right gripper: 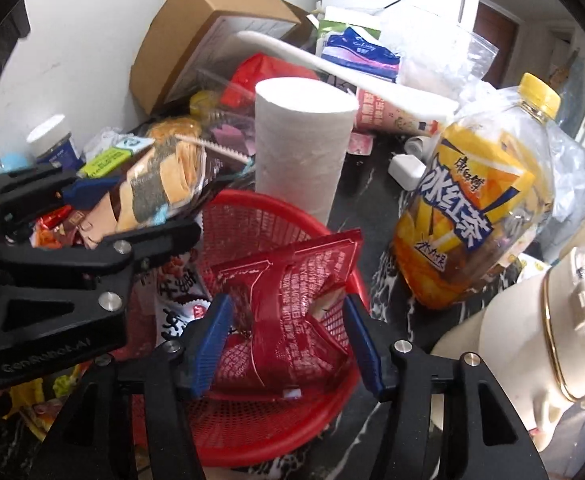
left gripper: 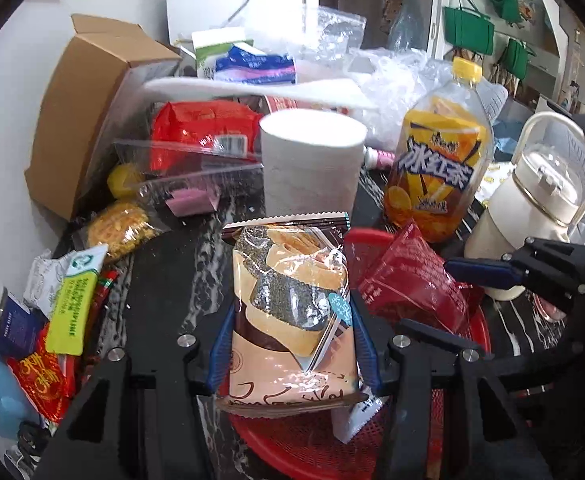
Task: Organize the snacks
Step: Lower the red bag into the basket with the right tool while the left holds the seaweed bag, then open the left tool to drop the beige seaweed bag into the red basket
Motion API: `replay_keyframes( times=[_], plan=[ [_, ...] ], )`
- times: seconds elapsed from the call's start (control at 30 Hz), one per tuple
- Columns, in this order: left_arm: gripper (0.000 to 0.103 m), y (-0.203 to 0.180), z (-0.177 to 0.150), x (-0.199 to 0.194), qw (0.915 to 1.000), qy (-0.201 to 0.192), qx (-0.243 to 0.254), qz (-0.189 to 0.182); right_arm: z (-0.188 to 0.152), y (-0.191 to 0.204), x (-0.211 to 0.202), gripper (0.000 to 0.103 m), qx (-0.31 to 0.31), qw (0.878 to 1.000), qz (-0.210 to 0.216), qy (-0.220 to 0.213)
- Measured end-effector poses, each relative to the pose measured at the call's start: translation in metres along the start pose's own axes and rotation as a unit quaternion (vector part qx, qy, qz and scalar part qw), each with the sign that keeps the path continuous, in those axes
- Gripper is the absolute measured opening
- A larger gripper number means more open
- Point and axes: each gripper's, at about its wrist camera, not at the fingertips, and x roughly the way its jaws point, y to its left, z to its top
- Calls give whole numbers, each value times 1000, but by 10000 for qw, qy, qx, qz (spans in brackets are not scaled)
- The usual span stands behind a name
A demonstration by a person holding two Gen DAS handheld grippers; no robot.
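I have one snack in each hand right now. My left gripper [left gripper: 288,344] is squeezed on a pink cake packet [left gripper: 290,312], with its blue pads pressed on both sides. My right gripper [right gripper: 288,344] is squeezed on a dark red packet [right gripper: 292,312], which looks crumpled in the middle. Both packets hang over the red basket [right gripper: 260,432], and one more small white packet [right gripper: 176,308] already lies inside it (I can't read what it is). So I think I am at the dropping step: bring each snack down into the basket and let go. The next move needs me to lower them gently, one at a time, so the two grippers don't bump. The paper roll [right gripper: 300,148] and the big tea bottle [right gripper: 476,216] stand just behind the basket, so I should not swing wide.
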Motion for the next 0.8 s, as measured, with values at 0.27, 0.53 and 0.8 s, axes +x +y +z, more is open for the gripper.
replay_keyframes(
  times=[0.27,0.53,0.8],
  plan=[
    [51,-5,-3,4,9999,102,54,-78,-1,0,-8,57,-75,9995,-290,132],
    [52,-10,-1,8,9997,194,118,-81,-9,-7,-19,57,166,9995,-242,93],
    [67,-15,1,-8,9997,35,182,126,-20,-9,-32,57,457,9985,-307,38]
  ],
)
